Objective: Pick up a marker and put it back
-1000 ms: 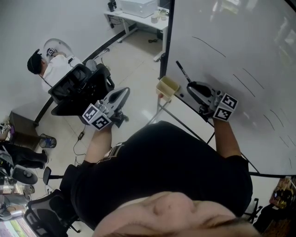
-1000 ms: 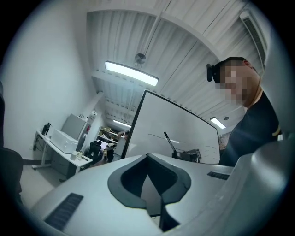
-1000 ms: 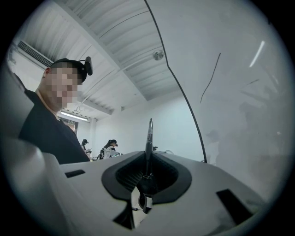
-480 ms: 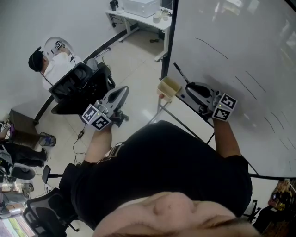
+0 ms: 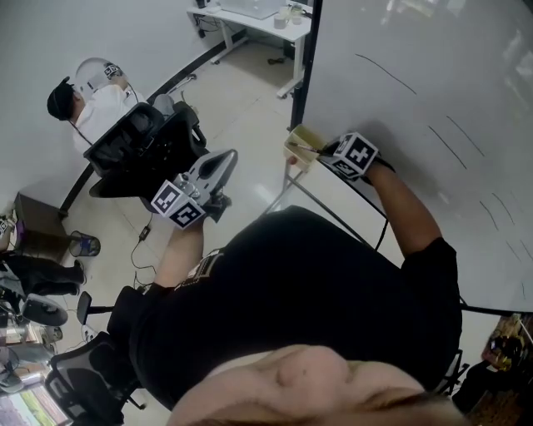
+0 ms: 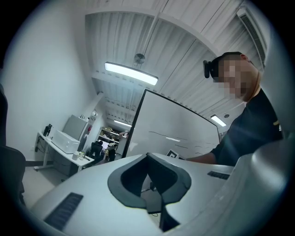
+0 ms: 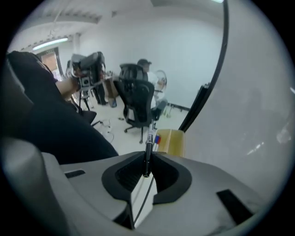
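My right gripper (image 5: 319,150) is shut on a thin black marker (image 7: 148,146), which sticks out past the jaws toward a small yellow box (image 5: 300,146). The box (image 7: 171,143) hangs at the left end of the whiteboard's ledge, and something red and blue shows inside it. In the head view the marker's tip sits right at the box's opening; I cannot tell whether it touches. My left gripper (image 5: 221,161) is held out over the floor, well left of the board. Its jaws (image 6: 147,157) meet with nothing between them.
The whiteboard (image 5: 433,83) fills the right side, with faint pen lines on it, on a black frame (image 5: 301,75). A person in white (image 5: 96,104) sits beside a black office chair (image 5: 137,154) at the left. A white desk (image 5: 250,18) stands at the back.
My right gripper has moved left along the ledge to the yellow box and turned, so the marker now points into it. The left gripper has barely shifted.
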`<action>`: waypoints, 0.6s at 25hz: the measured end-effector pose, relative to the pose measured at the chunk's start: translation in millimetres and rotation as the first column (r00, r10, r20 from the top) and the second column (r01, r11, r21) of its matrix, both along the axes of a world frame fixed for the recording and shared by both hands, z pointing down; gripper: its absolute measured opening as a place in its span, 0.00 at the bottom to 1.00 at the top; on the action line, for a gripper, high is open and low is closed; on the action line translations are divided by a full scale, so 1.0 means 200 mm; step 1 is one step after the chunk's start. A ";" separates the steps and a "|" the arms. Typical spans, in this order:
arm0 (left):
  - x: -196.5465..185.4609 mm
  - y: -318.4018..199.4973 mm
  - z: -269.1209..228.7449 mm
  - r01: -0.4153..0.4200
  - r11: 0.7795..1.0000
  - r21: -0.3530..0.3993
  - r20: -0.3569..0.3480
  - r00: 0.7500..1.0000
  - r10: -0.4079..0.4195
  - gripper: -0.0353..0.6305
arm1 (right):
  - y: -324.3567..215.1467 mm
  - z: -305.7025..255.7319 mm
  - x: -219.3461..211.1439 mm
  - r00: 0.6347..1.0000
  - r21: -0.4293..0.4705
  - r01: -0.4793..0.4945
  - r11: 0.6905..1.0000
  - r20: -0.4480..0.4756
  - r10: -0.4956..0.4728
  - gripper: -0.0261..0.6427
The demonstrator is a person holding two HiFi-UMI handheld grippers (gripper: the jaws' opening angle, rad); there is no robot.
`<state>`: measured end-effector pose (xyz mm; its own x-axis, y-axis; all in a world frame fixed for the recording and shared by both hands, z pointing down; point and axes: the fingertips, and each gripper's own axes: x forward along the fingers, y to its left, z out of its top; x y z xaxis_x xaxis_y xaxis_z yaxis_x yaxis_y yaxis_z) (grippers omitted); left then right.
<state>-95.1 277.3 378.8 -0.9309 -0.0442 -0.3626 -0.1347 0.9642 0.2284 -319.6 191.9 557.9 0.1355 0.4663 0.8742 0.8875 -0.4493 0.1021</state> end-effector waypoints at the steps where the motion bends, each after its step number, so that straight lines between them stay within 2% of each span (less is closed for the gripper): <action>1: 0.00 -0.01 0.01 -0.001 1.000 0.000 -0.004 1.000 0.001 0.06 | 0.01 0.07 -0.01 0.999 0.062 0.009 0.998 0.043 -0.012 0.11; 4: 0.00 -0.03 0.04 -0.008 1.000 -0.002 -0.016 1.000 0.008 0.06 | 0.00 0.21 -0.05 0.988 0.205 -0.024 0.979 0.157 -0.008 0.11; 7: 0.01 -0.03 0.07 -0.009 1.000 -0.003 -0.030 1.000 0.009 0.06 | -0.04 0.29 -0.04 0.980 0.322 -0.074 0.944 0.197 0.010 0.11; 15: 0.02 -0.05 0.10 -0.015 1.000 -0.005 -0.054 0.998 0.014 0.06 | 0.04 0.44 -0.04 0.967 0.397 -0.071 0.915 0.254 -0.035 0.11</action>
<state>-91.4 267.4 398.6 -0.9483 -0.0596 -0.3119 -0.1363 0.9635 0.2304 -327.4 200.4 646.1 -0.1174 0.0711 0.9905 0.8646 -0.4834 0.1372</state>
